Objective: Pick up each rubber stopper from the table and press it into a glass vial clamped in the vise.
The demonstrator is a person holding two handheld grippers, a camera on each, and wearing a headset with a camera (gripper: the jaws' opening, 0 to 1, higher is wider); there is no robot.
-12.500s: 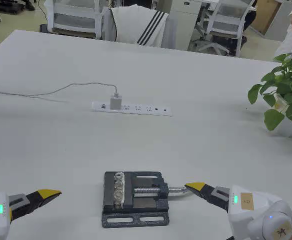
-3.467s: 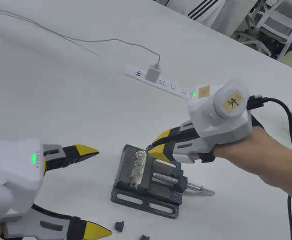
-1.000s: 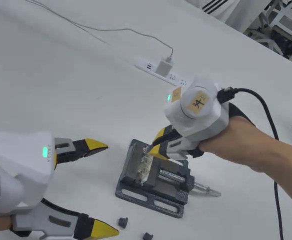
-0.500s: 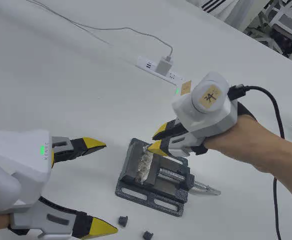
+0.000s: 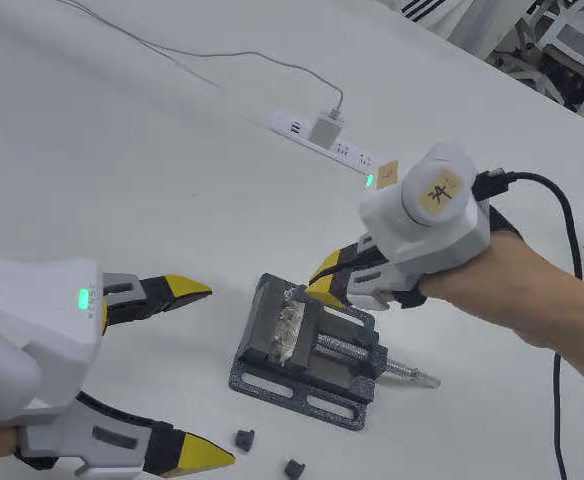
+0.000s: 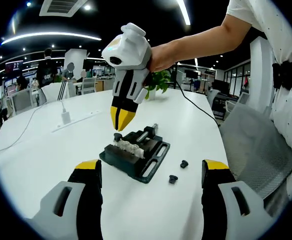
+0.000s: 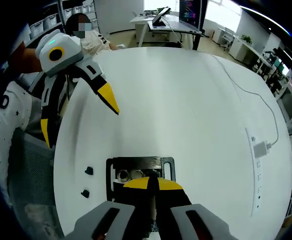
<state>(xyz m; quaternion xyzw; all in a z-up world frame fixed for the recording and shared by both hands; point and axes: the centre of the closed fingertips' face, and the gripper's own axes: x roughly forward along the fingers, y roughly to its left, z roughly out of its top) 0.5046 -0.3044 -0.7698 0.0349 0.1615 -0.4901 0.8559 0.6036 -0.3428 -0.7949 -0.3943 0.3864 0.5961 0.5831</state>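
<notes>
Right gripper poised over the vise, left gripper held wide open.

In the head view the left gripper (image 5: pixel 197 375) is hovering at the near-left of the tabletop (image 5: pixel 122 150), its fingers spread far apart and gripping nothing. Two loose rubber stoppers (image 5: pixel 244 438) are lying on the tabletop just in front of the vise (image 5: pixel 357 375). The right gripper (image 5: pixel 322 285), fingers clenched together, is pointing down at the far end of the row of vials (image 5: pixel 290 322). The left gripper view is showing a seated stopper (image 6: pixel 117 136) in that end vial, just under the yellow tips with a sliver of gap. In the right gripper view the fingers (image 7: pixel 136 183) are covering that spot, with two open vial mouths showing beside them.
</notes>
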